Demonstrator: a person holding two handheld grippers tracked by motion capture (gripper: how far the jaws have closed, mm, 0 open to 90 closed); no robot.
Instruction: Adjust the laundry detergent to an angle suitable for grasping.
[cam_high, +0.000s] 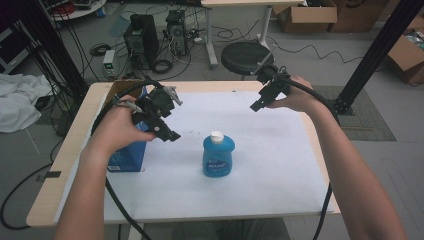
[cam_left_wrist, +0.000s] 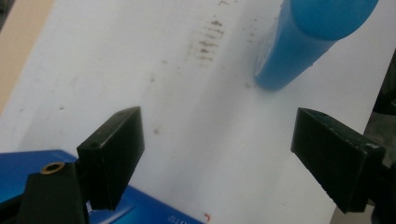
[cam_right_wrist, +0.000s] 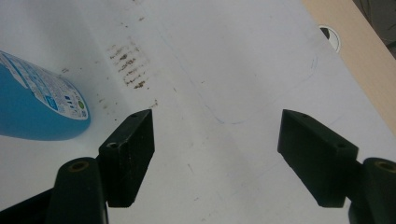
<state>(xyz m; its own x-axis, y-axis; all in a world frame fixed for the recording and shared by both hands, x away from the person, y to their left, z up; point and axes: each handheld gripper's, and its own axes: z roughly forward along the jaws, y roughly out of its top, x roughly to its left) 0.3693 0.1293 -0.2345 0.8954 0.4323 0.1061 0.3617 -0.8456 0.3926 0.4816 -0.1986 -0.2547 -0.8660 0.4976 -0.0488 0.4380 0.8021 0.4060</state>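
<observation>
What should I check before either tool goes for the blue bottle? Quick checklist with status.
1. Bottle upright, white cap on: ok.
2. Left tool open, nothing between its jaws: ok.
3. Right tool open, nothing between its jaws: ok.
4. Bottle apart from the blue box to its left: ok.
5. Tools lined up on the bottle: not ok; it sits off to the side in both gripper views.
6. Cap screwed tight: cannot tell.
</observation>
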